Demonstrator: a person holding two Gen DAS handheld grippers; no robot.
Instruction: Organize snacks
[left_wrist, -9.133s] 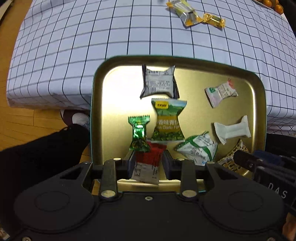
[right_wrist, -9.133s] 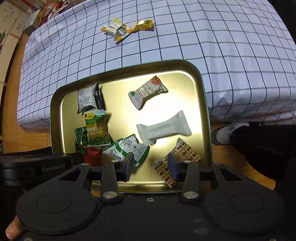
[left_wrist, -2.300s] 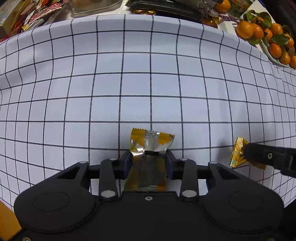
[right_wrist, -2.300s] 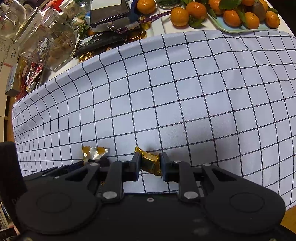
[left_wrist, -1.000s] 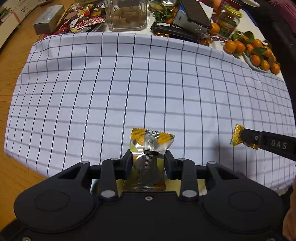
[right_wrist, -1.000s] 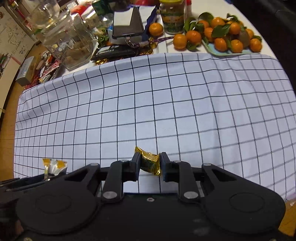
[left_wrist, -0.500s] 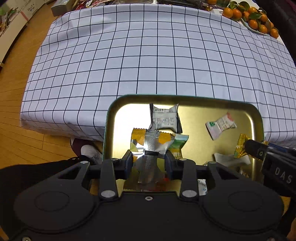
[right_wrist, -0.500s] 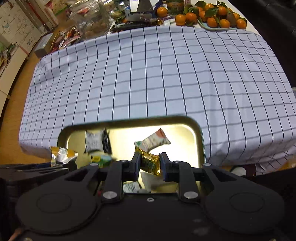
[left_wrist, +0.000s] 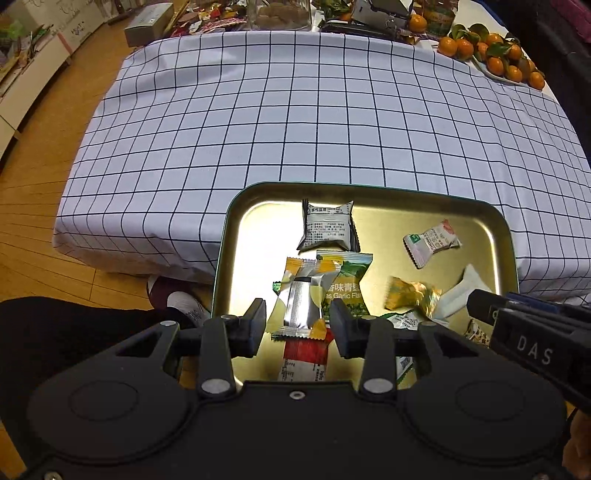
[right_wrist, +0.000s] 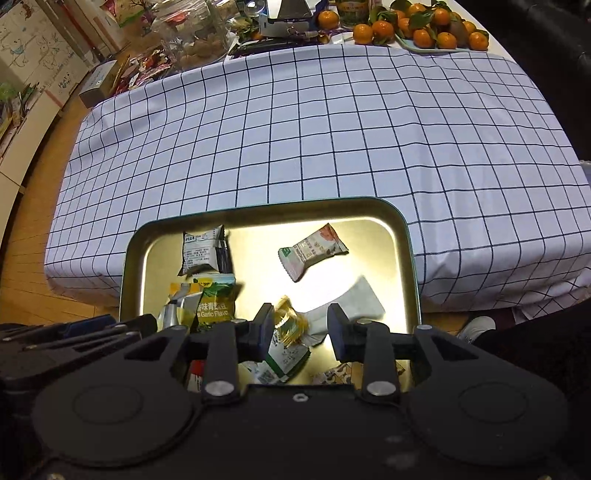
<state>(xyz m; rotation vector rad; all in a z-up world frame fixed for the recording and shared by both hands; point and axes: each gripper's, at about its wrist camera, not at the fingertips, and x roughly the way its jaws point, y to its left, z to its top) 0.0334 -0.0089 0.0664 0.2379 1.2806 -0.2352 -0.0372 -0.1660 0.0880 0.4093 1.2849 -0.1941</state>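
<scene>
The gold tray (left_wrist: 221, 258) holds several wrapped snacks, among them a grey pack (left_wrist: 327, 229) and a green garlic pack (left_wrist: 345, 291). My left gripper (left_wrist: 297, 325) hangs over the tray's near side and its jaws are opening. The silver-and-yellow pack (left_wrist: 299, 295) lies loose between them on the green pack, with a gap on each side. My right gripper (right_wrist: 300, 328) is above the tray (right_wrist: 406, 236) too, jaws opening. The gold foil candy (right_wrist: 290, 323) is blurred and free of the pads, close to the left finger (right_wrist: 264, 325). The same candy (left_wrist: 410, 295) shows apart from the right gripper's finger.
The tray juts out past the near edge of a table with a white checked cloth (right_wrist: 332, 129). Oranges on a plate (right_wrist: 424, 33), a glass jar (right_wrist: 192, 40) and clutter line the far edge. A person's dark trouser leg and shoe (left_wrist: 184, 306) are over the wooden floor.
Both grippers came back from over the cloth to above the tray. Both sets of jaws have widened, and the silver-yellow pack and the gold candy have slipped out of their grips.
</scene>
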